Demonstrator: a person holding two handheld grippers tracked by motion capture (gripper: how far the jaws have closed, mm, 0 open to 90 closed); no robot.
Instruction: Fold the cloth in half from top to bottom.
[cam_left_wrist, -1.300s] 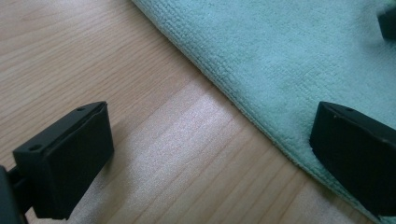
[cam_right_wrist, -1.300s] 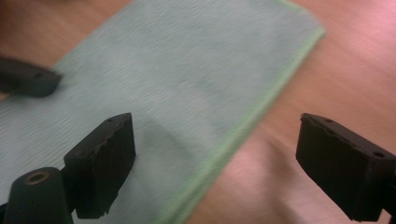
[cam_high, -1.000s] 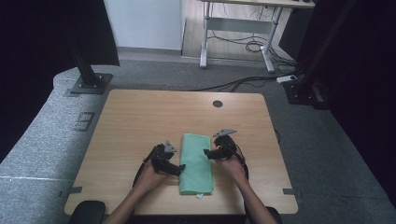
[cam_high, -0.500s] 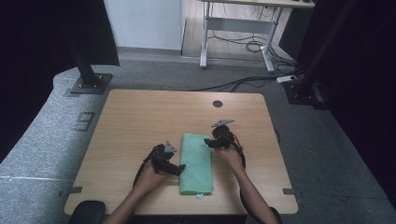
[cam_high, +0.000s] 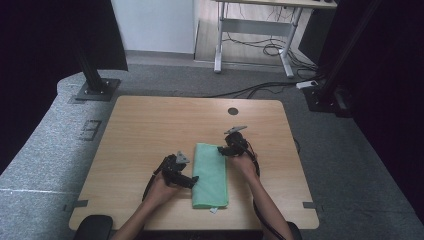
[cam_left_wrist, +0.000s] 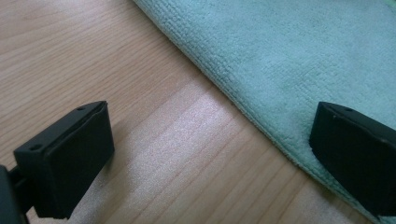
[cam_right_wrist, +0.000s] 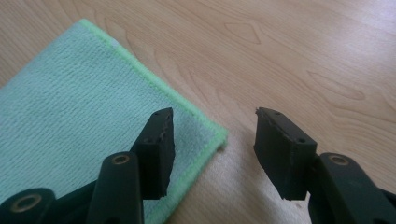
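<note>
Where the pale woodgrain table (cam_high: 150, 130) stands on grey carpet (cam_high: 45, 150), a folded green microfibre cloth (cam_high: 211, 172) lies near its front edge; its small tag is unreadable. Left gripper (cam_high: 192, 182): parted, straddling the cloth's edge. Right gripper (cam_high: 223, 150): just narrowed, unclenched over the far corner.

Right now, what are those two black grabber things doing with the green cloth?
A person is working on a folded green microfibre cloth that lies flat on the wooden table, with a gripper in each hand. The right gripper sits at the cloth's far right corner; its jaws have just been closing, with the corner between them but not yet pinched. The left gripper waits at the cloth's left edge, jaws wide apart, one over the table and one over the cloth.
</note>
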